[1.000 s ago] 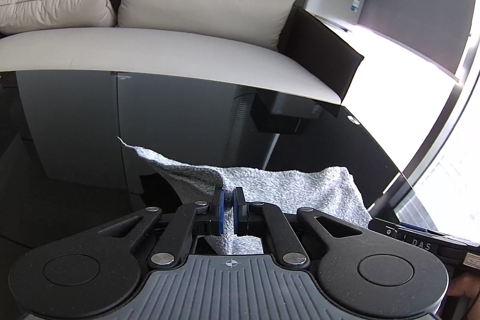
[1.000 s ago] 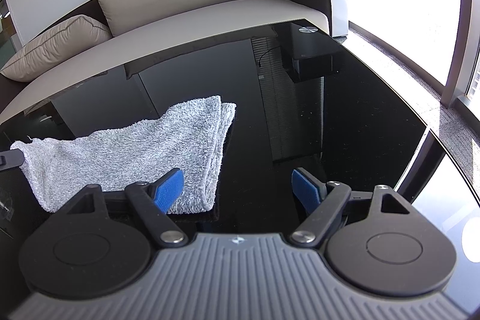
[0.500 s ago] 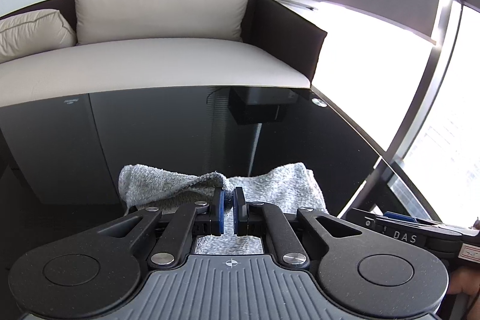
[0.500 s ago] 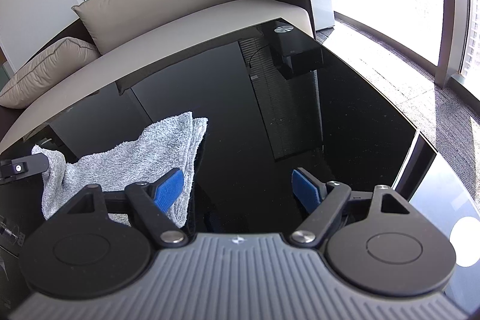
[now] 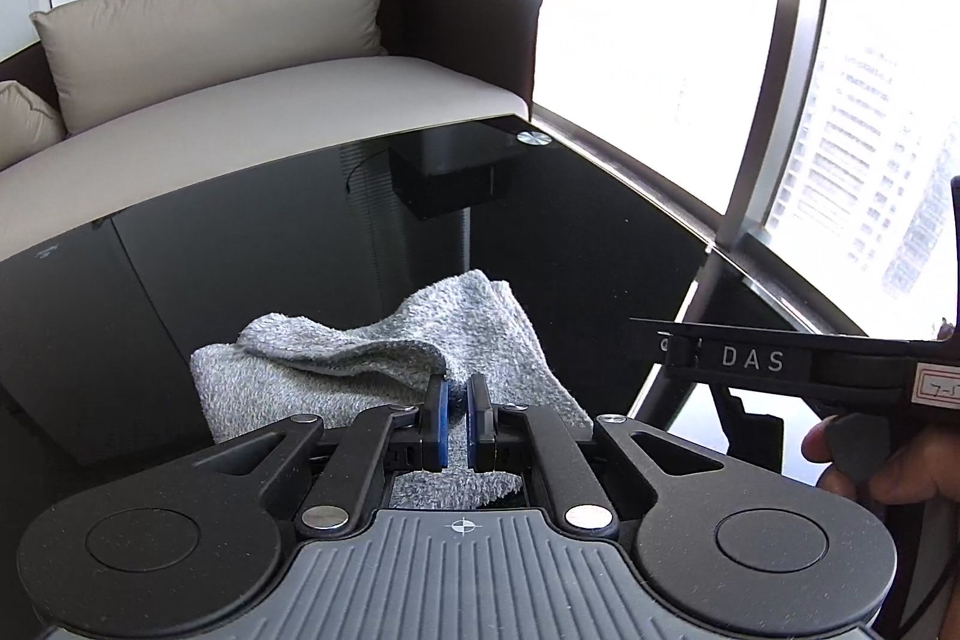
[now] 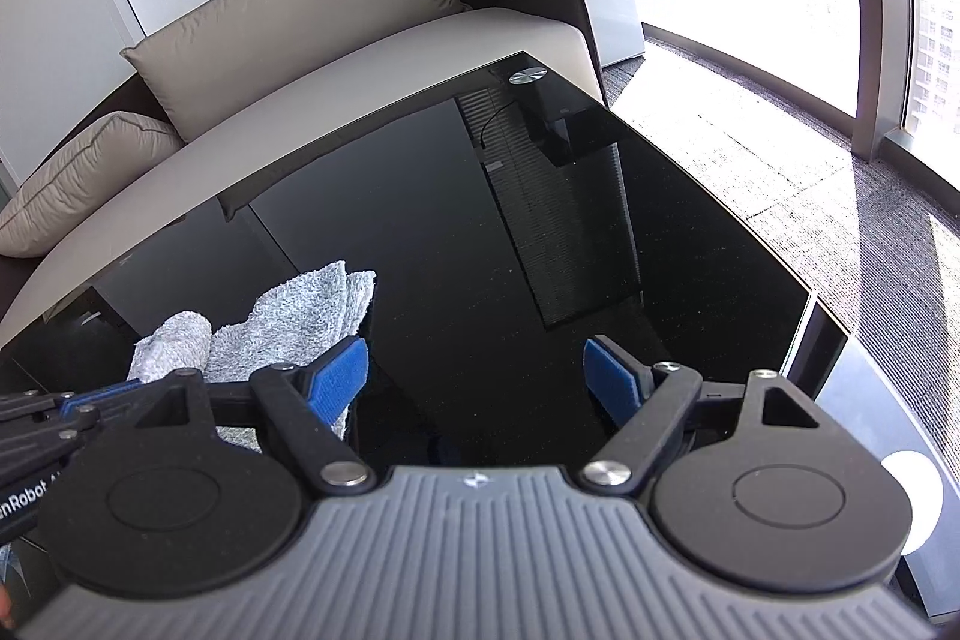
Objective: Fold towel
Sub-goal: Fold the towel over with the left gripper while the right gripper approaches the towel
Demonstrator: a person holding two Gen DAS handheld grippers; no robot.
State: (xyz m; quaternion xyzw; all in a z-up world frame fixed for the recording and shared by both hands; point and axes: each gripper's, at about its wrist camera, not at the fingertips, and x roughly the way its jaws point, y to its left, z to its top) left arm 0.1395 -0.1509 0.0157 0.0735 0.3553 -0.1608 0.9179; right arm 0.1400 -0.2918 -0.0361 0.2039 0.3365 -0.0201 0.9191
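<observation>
Left wrist view gives us the grey towel bunched on the glossy black bench, one layer humped over the rest and a fold of it running back between the blue pads of our left tool. Those pads stand almost together with towel cloth between them, so we read the left tool as clamped on the towel. Off to the right in this view we see the side of the other device, lettered "DAS", with our right hand on its handle.

From the right wrist view the towel lies at the left of the bench, partly rolled at its near-left end. Our right tool has its fingers spread wide with only bare black glass between them; its left pad sits just in front of the towel's edge, and we cannot tell whether it touches.

Beyond the bench we see a sofa with beige cushions, and bright windows to the right.
</observation>
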